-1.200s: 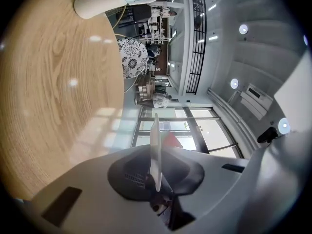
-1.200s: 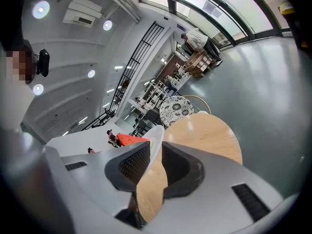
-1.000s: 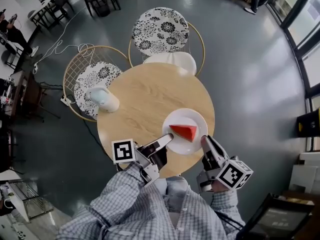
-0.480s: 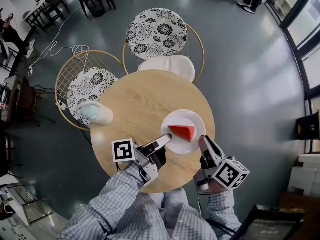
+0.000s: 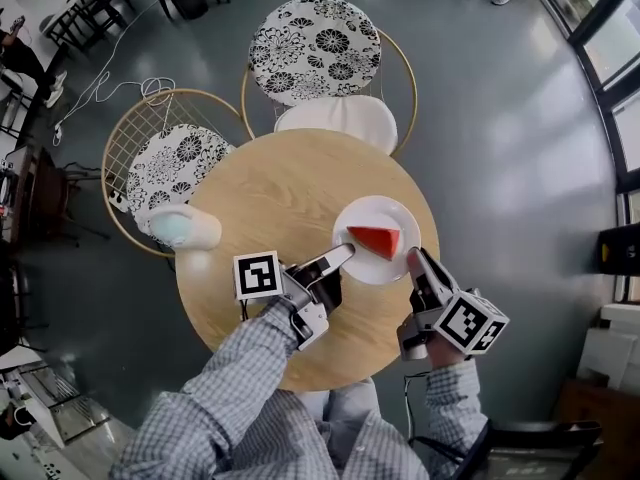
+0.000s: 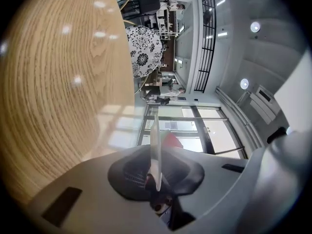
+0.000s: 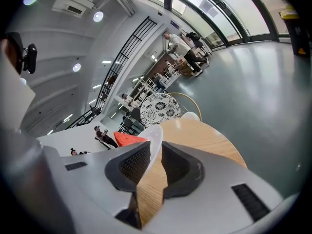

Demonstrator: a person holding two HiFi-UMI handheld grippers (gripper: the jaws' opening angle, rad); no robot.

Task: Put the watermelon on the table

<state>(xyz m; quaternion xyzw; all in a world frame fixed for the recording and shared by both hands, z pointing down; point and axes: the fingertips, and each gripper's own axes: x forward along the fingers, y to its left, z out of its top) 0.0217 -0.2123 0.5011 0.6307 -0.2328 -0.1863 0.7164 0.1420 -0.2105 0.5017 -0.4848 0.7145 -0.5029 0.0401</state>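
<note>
White rim shows edge-on between the nearly closed jaws of our left gripper [image 5: 343,255], which clamp the plate [image 5: 385,216] by its edge. Our right gripper [image 5: 413,260] pinches the opposite rim at its tips, jaws narrowly apart. Between the two, just ahead of the left tips, the red watermelon [image 5: 375,239] wedge lies on the plate, over the wooden table [image 5: 280,188]. Beyond stand two floral chairs [image 5: 315,48].

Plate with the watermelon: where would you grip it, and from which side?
Probably the thin rim of the plate, at two opposite points, level from the near side: the rim fits between jaws, and the watermelon lies in the middle, clear of it.
</note>
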